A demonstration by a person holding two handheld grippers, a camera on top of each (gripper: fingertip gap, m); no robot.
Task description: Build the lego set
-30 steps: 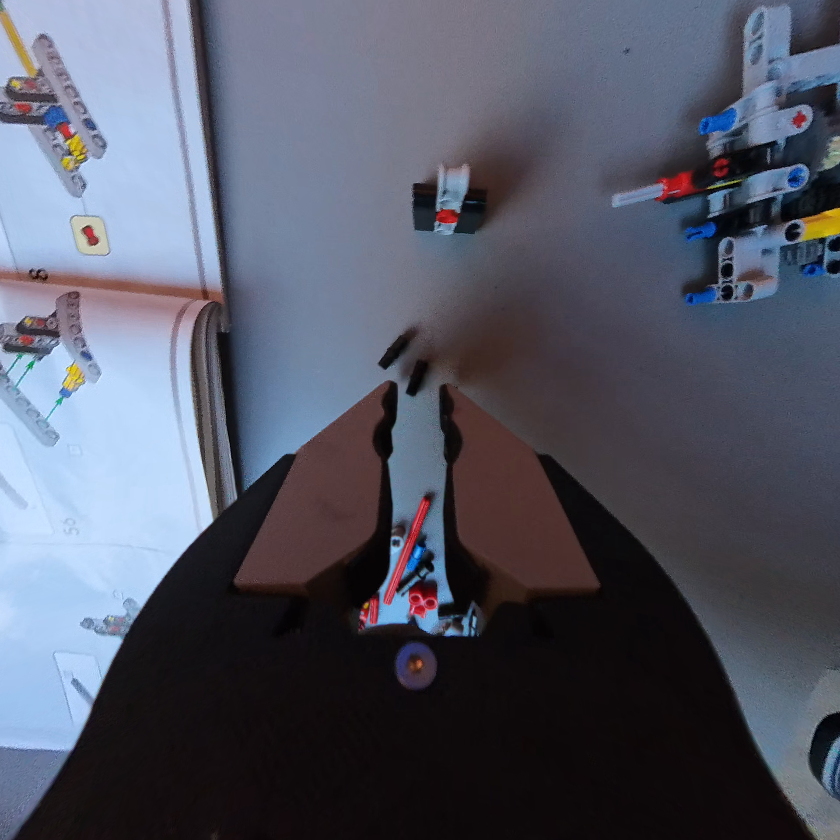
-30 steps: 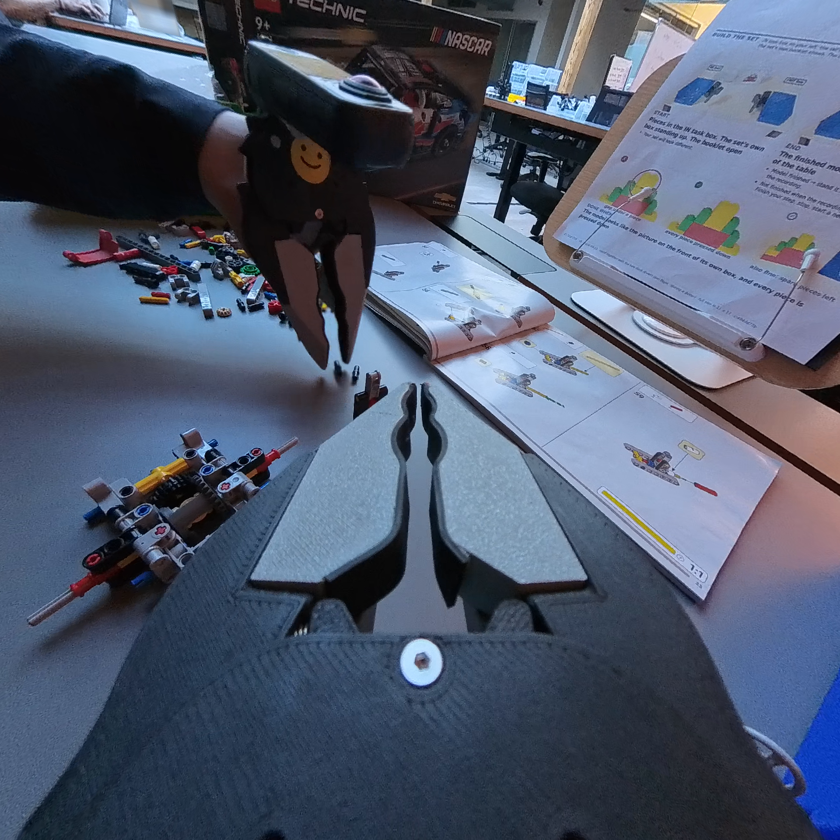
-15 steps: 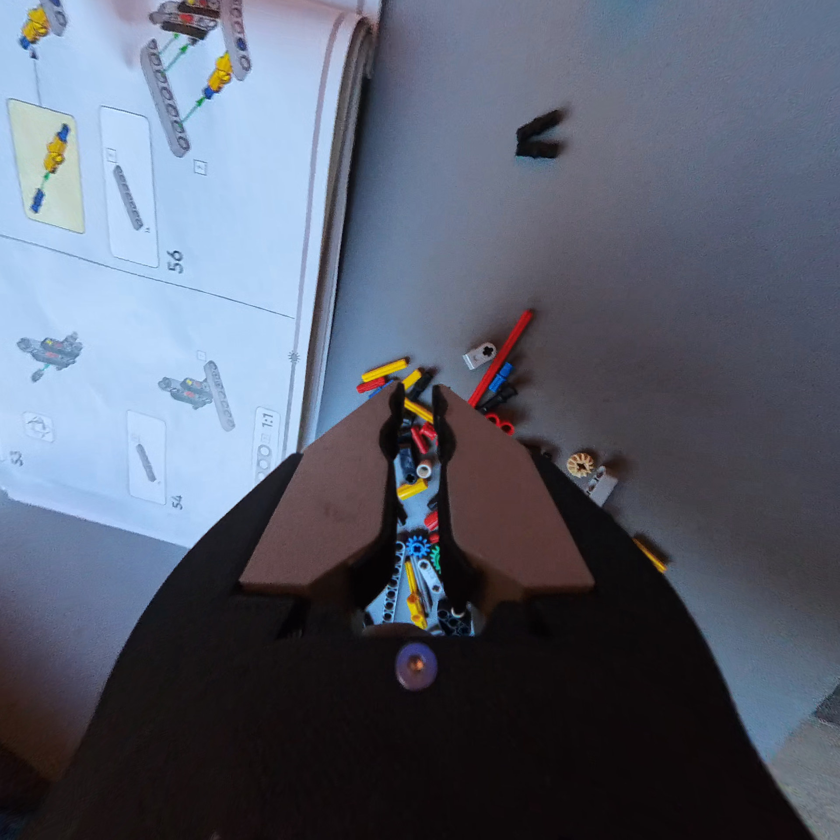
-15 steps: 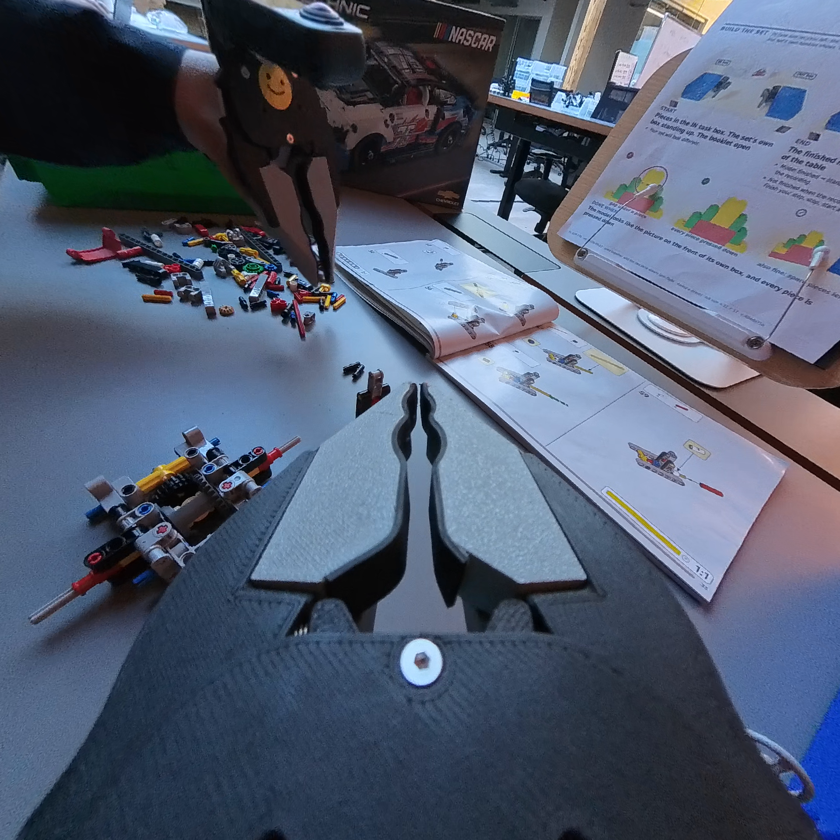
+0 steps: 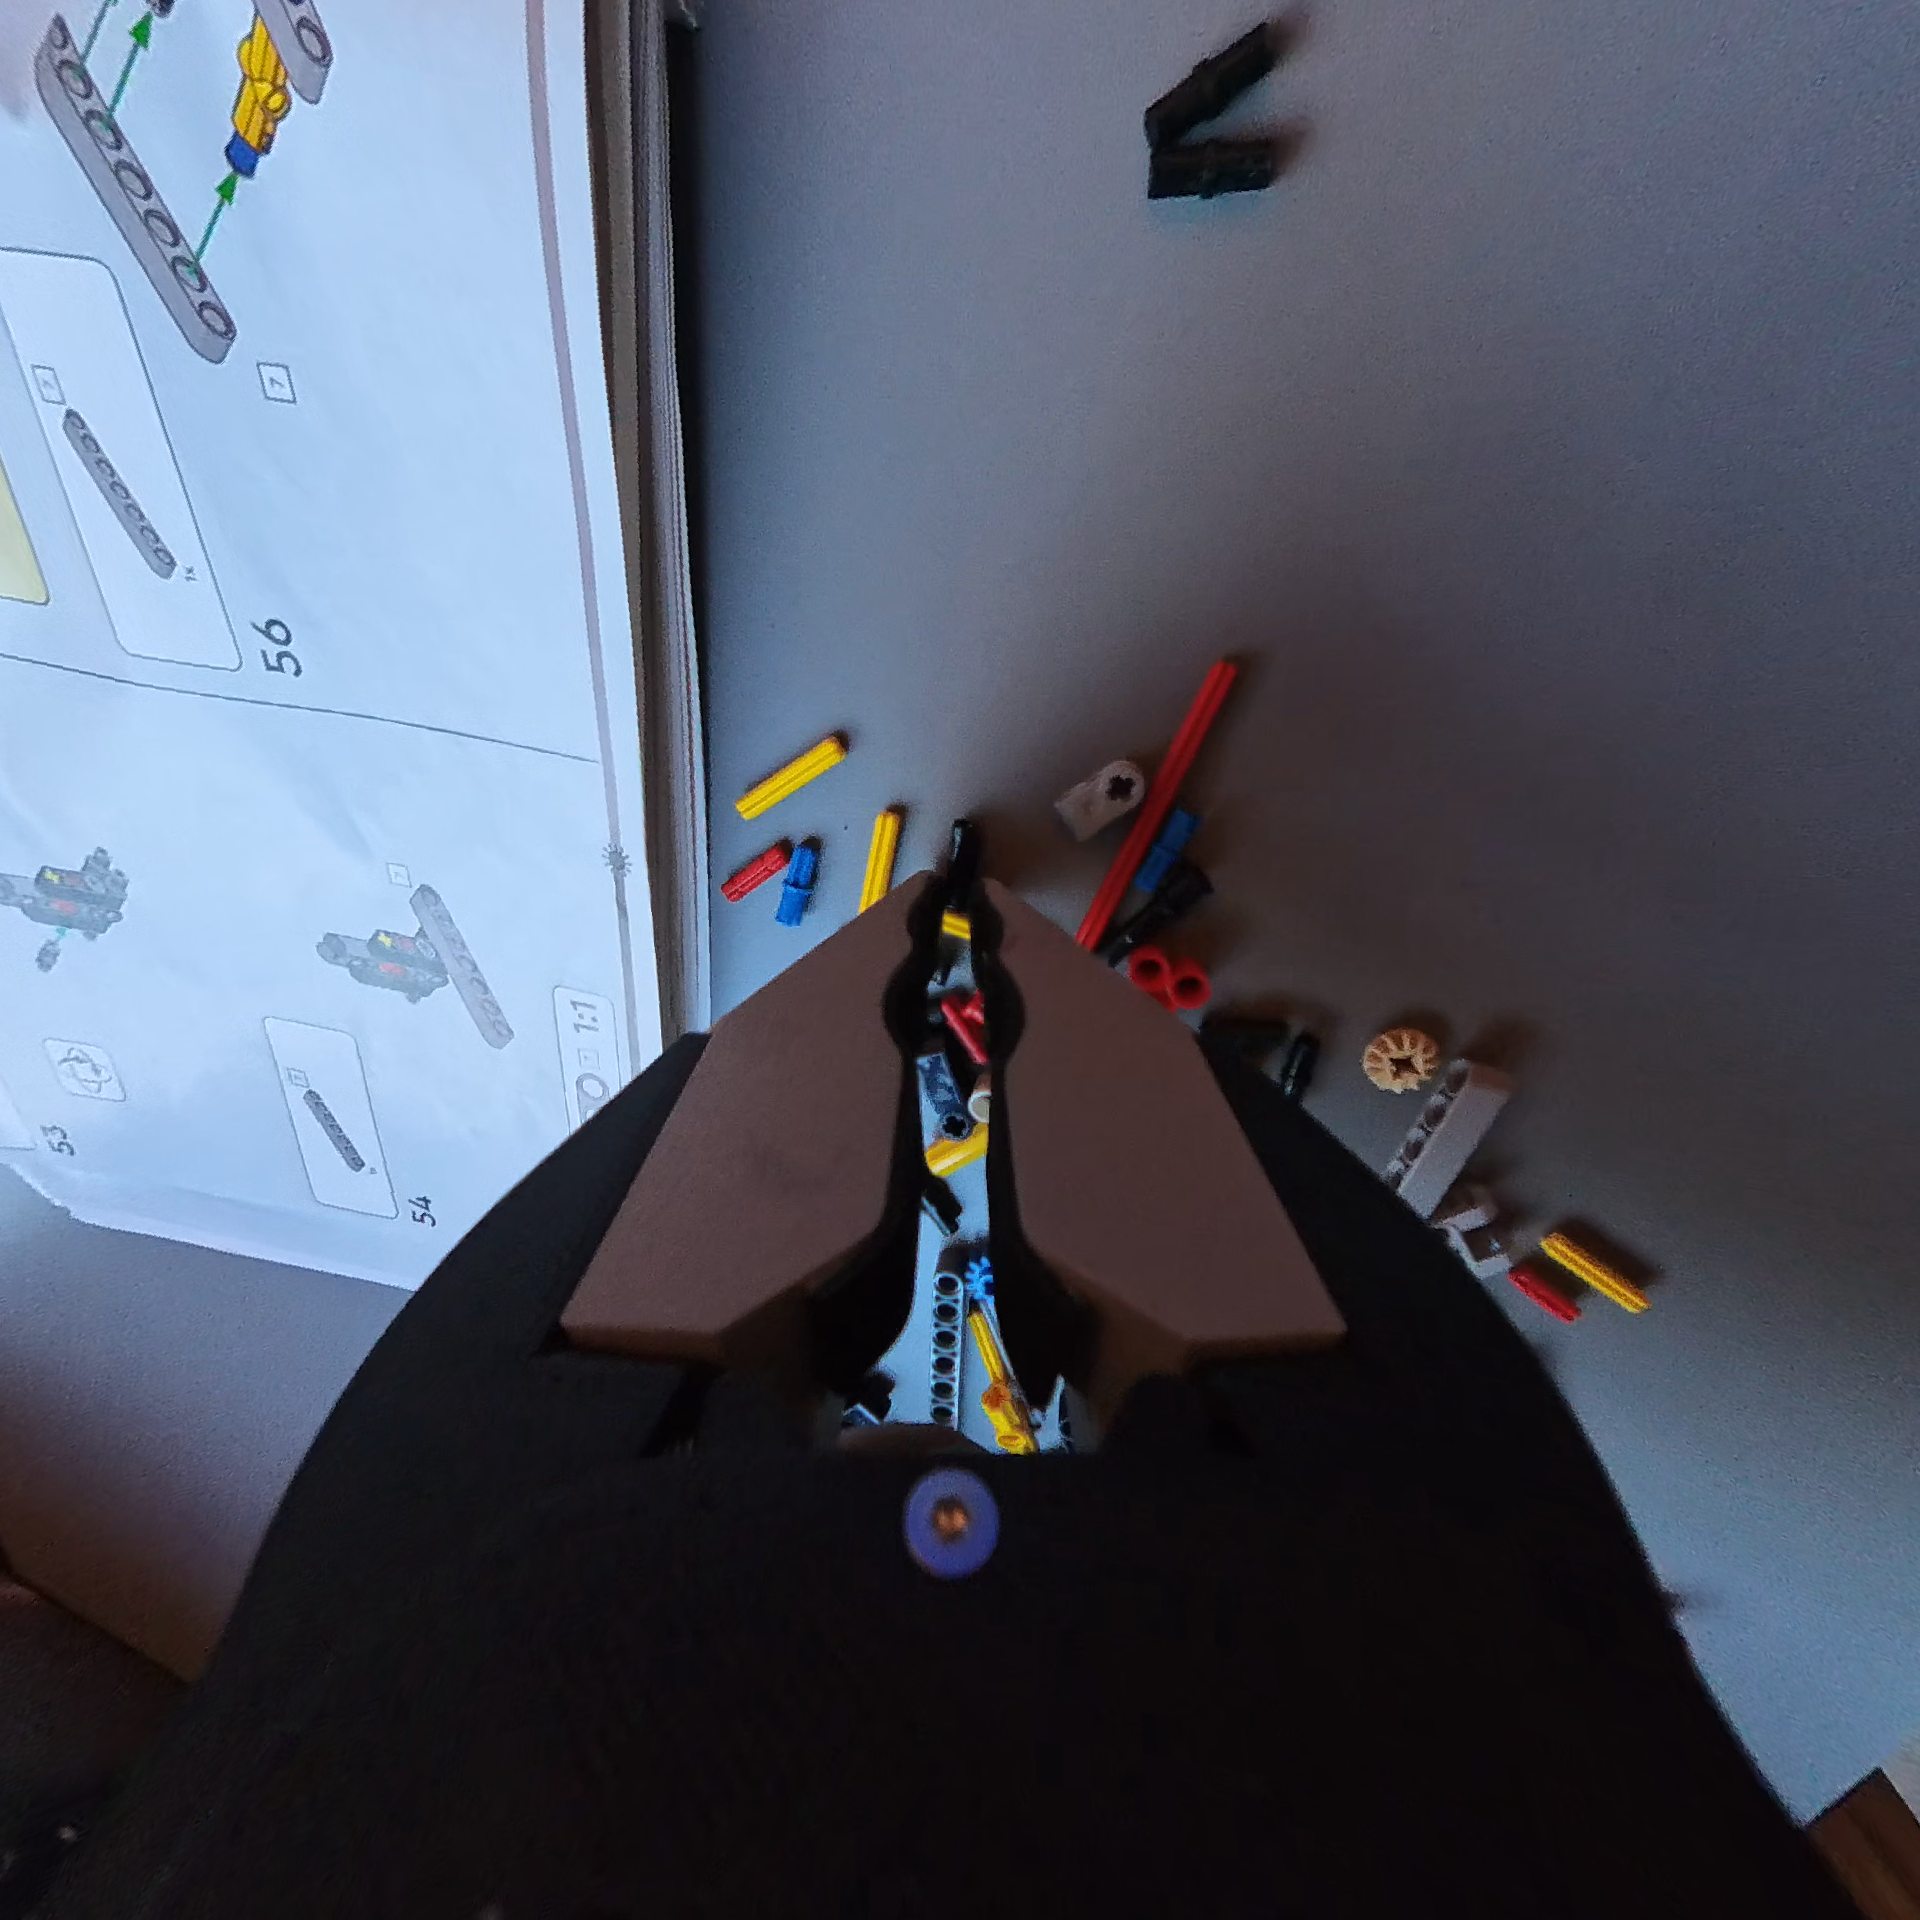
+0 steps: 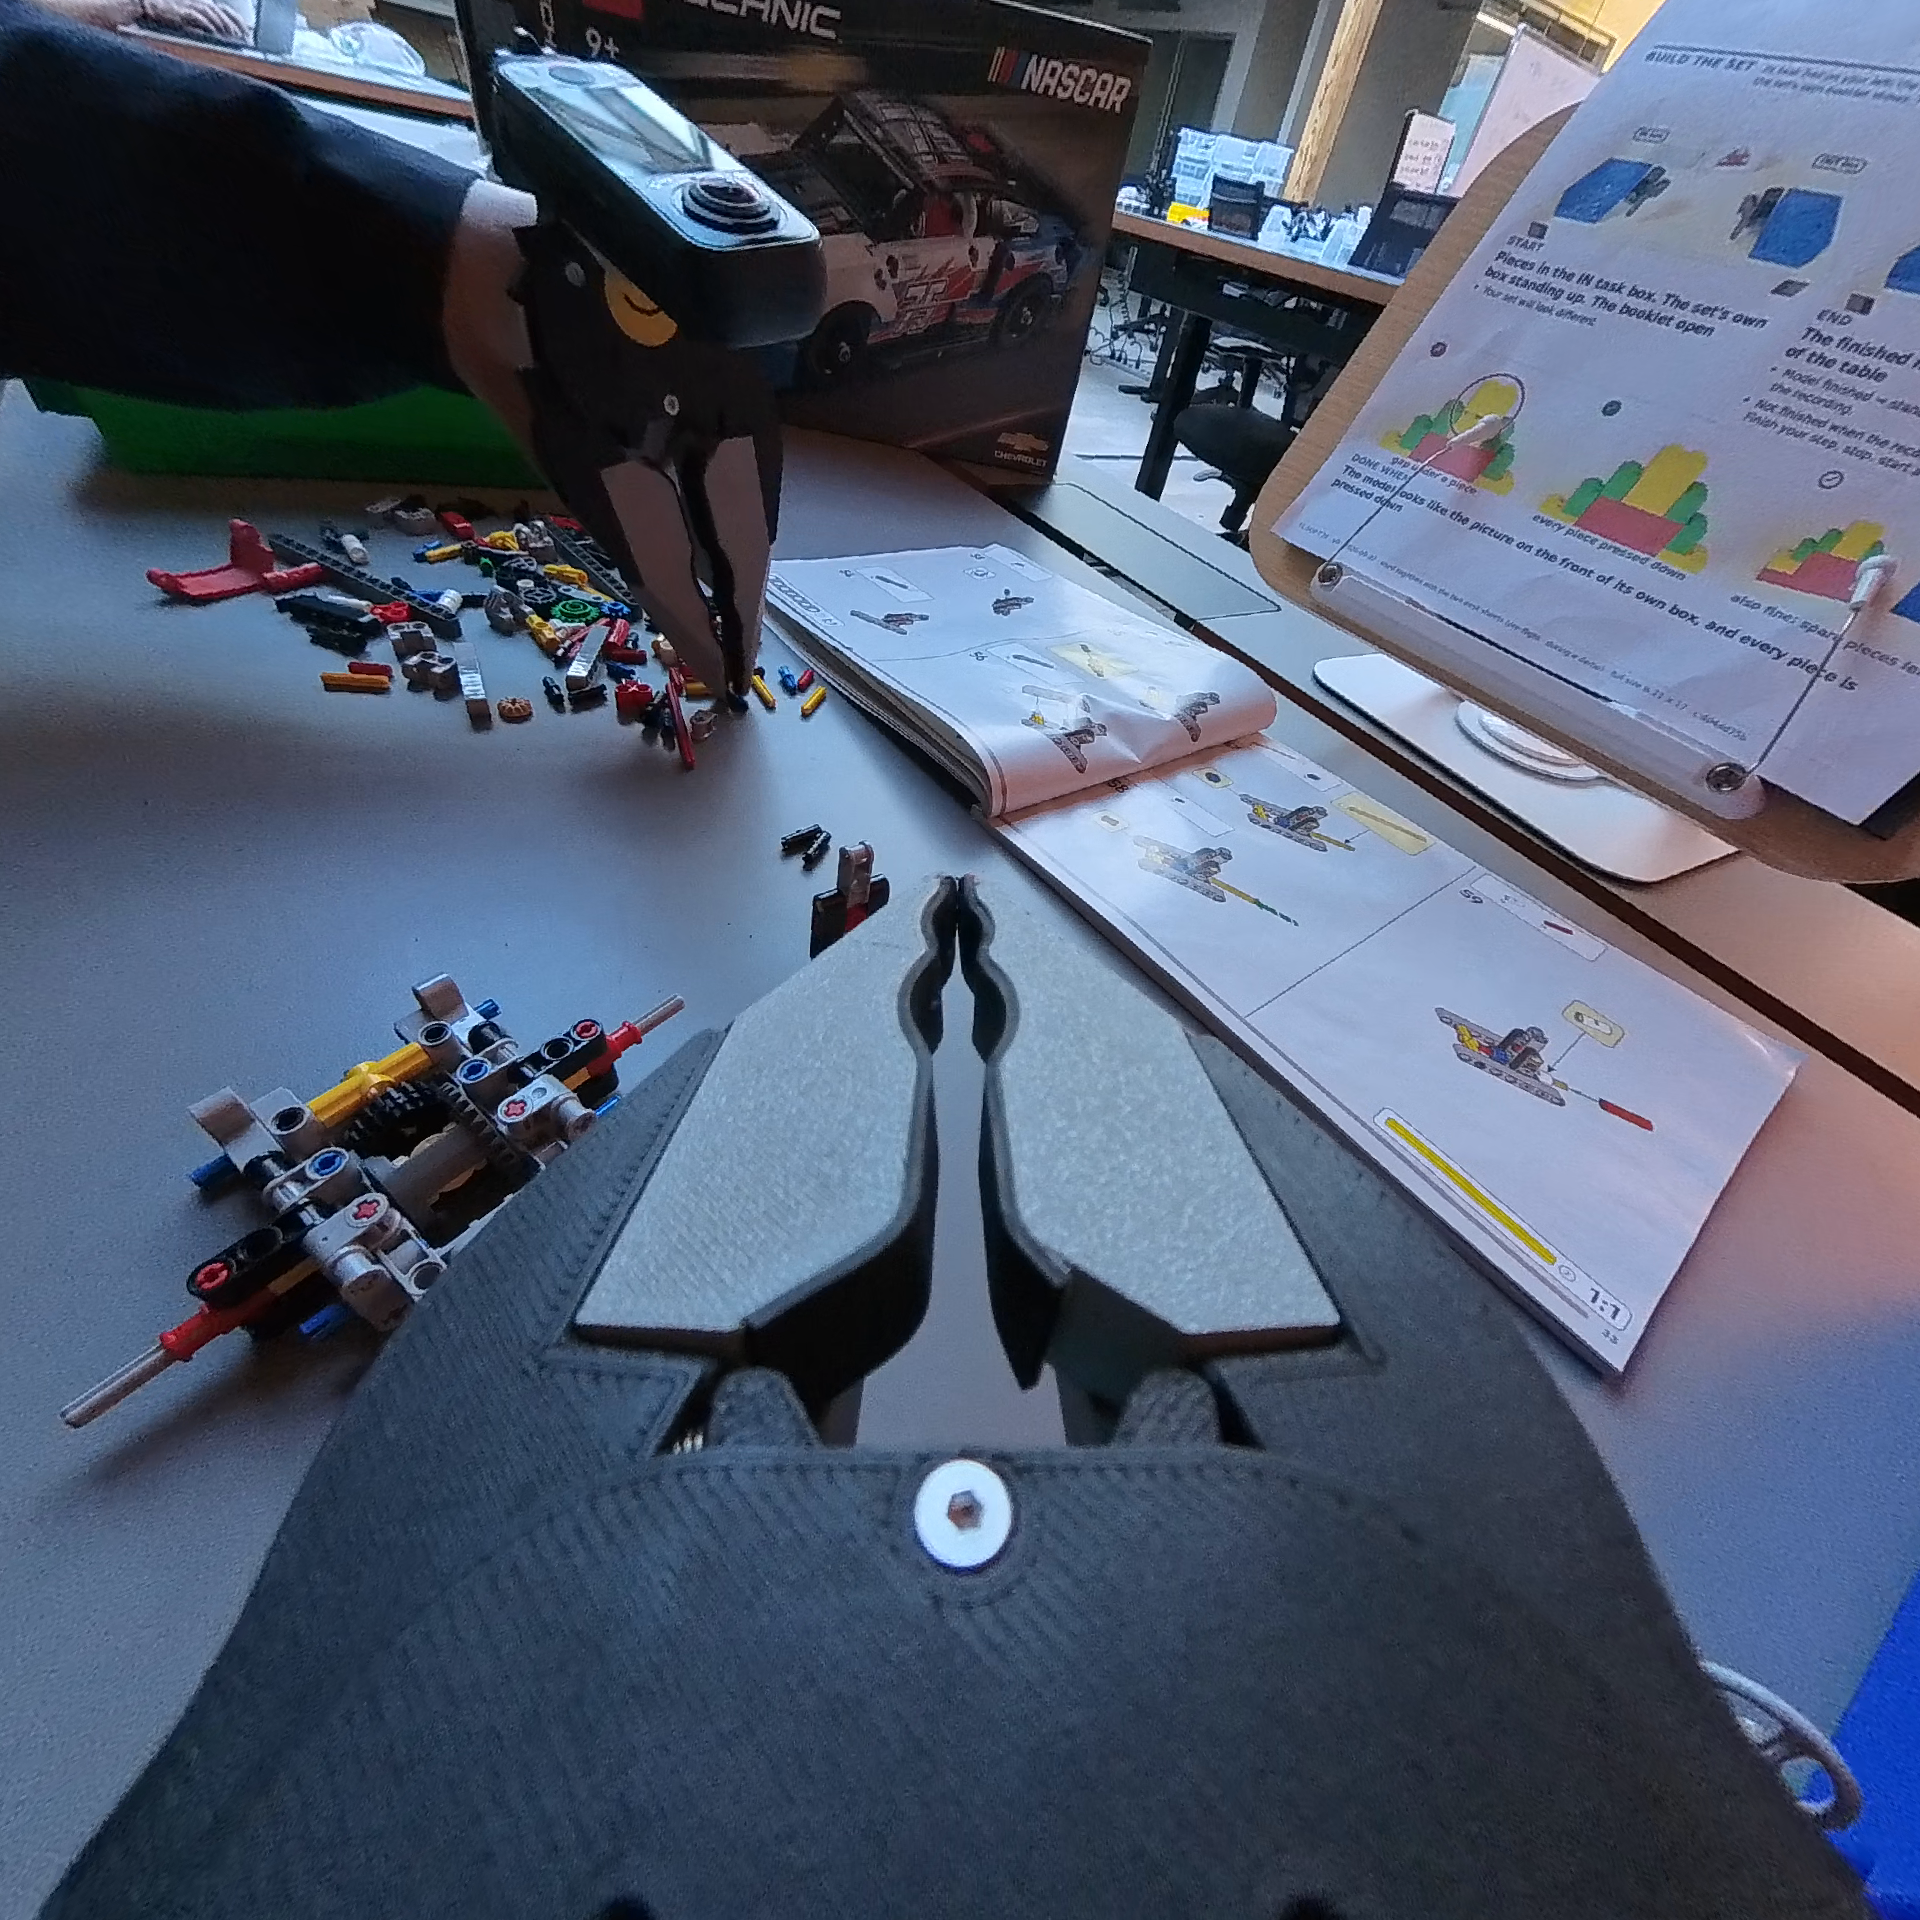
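My left gripper [image 5: 954, 885] is down at the near edge of the pile of loose pieces [image 6: 499, 623] and is shut on a small black pin [image 5: 961, 847] that sticks out past its fingertips. It also shows in the right wrist view [image 6: 732, 686], tips on the table beside the booklet. My right gripper [image 6: 958, 883] is shut with nothing in it and hovers over the table. The partly built model [image 6: 384, 1164] lies to its left. A small black and grey sub-assembly [image 6: 850, 899] and two black pins [image 6: 805, 842] lie just ahead of it.
The open instruction booklet [image 6: 1351, 935] lies to the right and also shows in the left wrist view [image 5: 312, 623]. The set's box [image 6: 935, 208] and a green bin [image 6: 260, 436] stand at the back. A stand with a printed sheet [image 6: 1610, 416] is at the right. My right fingertips sit around 25 cm from my left ones.
My left gripper moved from the two black pins to the pile, came down and closed on a black pin. My right gripper stayed shut and still.
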